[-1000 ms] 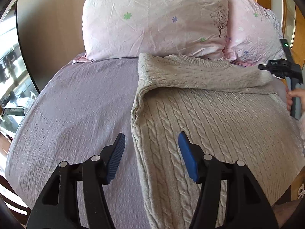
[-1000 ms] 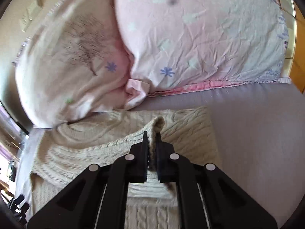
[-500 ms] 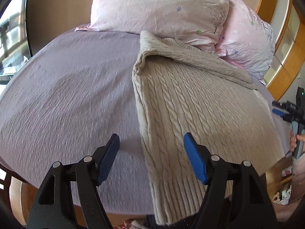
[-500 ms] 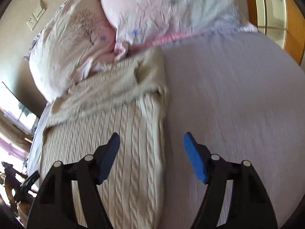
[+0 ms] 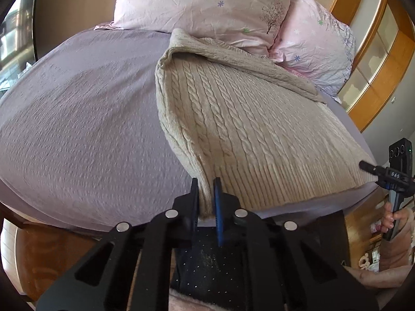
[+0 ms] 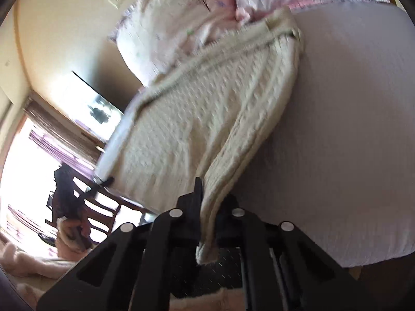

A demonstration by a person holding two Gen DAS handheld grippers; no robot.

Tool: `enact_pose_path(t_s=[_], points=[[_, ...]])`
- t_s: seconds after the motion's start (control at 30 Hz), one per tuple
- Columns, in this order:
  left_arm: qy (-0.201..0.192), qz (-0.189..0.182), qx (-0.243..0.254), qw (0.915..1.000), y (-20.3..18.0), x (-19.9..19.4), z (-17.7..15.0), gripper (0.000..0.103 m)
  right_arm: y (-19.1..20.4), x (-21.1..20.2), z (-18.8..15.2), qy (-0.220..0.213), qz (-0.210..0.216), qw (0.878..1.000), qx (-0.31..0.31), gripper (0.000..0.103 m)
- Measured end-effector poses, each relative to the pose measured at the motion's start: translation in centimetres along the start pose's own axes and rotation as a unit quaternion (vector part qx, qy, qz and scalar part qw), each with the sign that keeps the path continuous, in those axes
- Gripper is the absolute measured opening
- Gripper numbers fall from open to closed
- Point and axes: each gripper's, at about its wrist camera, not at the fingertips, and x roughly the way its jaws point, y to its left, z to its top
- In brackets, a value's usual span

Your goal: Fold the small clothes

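Observation:
A beige cable-knit sweater (image 5: 238, 114) lies on the lilac bed, its sleeves folded across the top by the pillows. My left gripper (image 5: 206, 194) is shut on the ribbed hem at the sweater's near left corner. My right gripper (image 6: 207, 202) is shut on the sweater (image 6: 197, 119) at its near right hem corner, and the cloth hangs down between the fingers. The right gripper also shows at the far right of the left wrist view (image 5: 368, 167), at the hem's other corner.
Two pink floral pillows (image 5: 207, 2) lean at the head of the bed. The lilac sheet (image 5: 77, 119) spreads left of the sweater and right of it in the right wrist view (image 6: 350, 129). The bed's near edge and wooden floor lie below the grippers. A wooden chair (image 6: 98, 207) stands beside the bed.
Both grippers moved from the top of the sweater down to its hem. The right gripper let go of the sleeve. Both were open half a second ago and have now shut on the hem corners.

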Motion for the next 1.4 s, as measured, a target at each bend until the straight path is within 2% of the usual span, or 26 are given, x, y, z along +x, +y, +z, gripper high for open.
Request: enact_pose_path(t_s=[0.13,0.27,0.37,0.47,0.5,0.63,0.73,0.8,0.83,0.87,0.9,0.93,0.97,1.0,1.07,1.17,1.27,1.33,1.4], points=[[-0.043,-0.016,-0.006,0.9989,0.2,-1.3,2.7,0.009,1.1,-2.8,3.1,-0.080,0.019,0.997,-0.006,0.007],[-0.103,-0.006,-0.007,0.9946,0.7,-1.5,9.8,0.008,0.8,-2.8,9.0,-0.145,0.045,0.988,0.019,0.007],[-0.127,0.025,0.001,0.9915,0.6,1.0,16.2,0.008,-1.3,-0.1,14.7,-0.174,0.039,0.982,0.066,0.007],[-0.126,0.065,0.005,0.9899,0.7,5.9,22.3,0.008,-4.5,5.0,21.1,-0.181,-0.004,0.976,0.123,0.007],[-0.118,0.085,0.007,0.9894,0.8,8.2,24.4,0.008,-5.3,6.6,22.4,-0.178,-0.025,0.974,0.137,0.007],[-0.076,0.129,-0.006,0.9887,2.0,15.5,28.9,0.008,-8.5,12.4,26.3,-0.168,-0.106,0.961,0.193,0.007],[-0.061,0.139,-0.031,0.9879,3.5,17.8,30.1,0.008,-10.6,14.6,26.8,-0.160,-0.130,0.947,0.246,0.007],[-0.067,0.130,-0.064,0.9872,4.9,17.7,30.7,0.009,-11.2,15.7,26.8,-0.149,-0.132,0.941,0.272,0.020],[-0.073,0.126,-0.081,0.9860,5.5,17.3,30.8,0.010,-11.1,15.8,26.9,-0.155,-0.125,0.943,0.268,0.032],[-0.081,0.126,-0.099,0.9837,6.3,16.7,30.9,0.010,-10.5,15.8,27.2,-0.163,-0.122,0.947,0.248,0.049],[-0.090,0.123,-0.113,0.9818,7.1,15.9,31.0,0.011,-9.9,15.7,27.4,-0.166,-0.124,0.951,0.230,0.057],[-0.098,0.114,-0.123,0.9810,7.9,15.0,30.9,0.014,-8.9,15.3,27.5,-0.173,-0.134,0.954,0.207,0.072],[-0.101,0.105,-0.127,0.9811,8.5,14.2,30.5,0.023,-8.1,14.8,27.4,-0.179,-0.140,0.955,0.192,0.083],[-0.096,0.093,-0.131,0.9822,9.0,13.7,30.2,0.039,-7.3,14.2,27.3,-0.185,-0.141,0.956,0.177,0.086],[-0.072,0.053,-0.135,0.9868,9.6,13.0,28.5,0.053,-5.6,13.1,26.7,-0.183,-0.132,0.964,0.140,0.089],[-0.021,-0.003,-0.125,0.9919,9.3,13.6,25.6,0.053,-3.8,11.8,25.1,-0.176,-0.125,0.972,0.093,0.092],[0.024,-0.046,-0.134,0.9896,8.7,15.2,23.3,0.052,-2.5,10.8,23.8,-0.182,-0.127,0.973,0.058,0.094],[0.039,-0.059,-0.138,0.9879,8.2,16.3,22.7,0.051,-2.2,10.3,22.9,-0.184,-0.126,0.974,0.046,0.094],[0.036,-0.049,-0.139,0.9885,7.8,17.0,22.6,0.051,-1.8,10.3,22.6,-0.187,-0.120,0.974,0.041,0.094]])
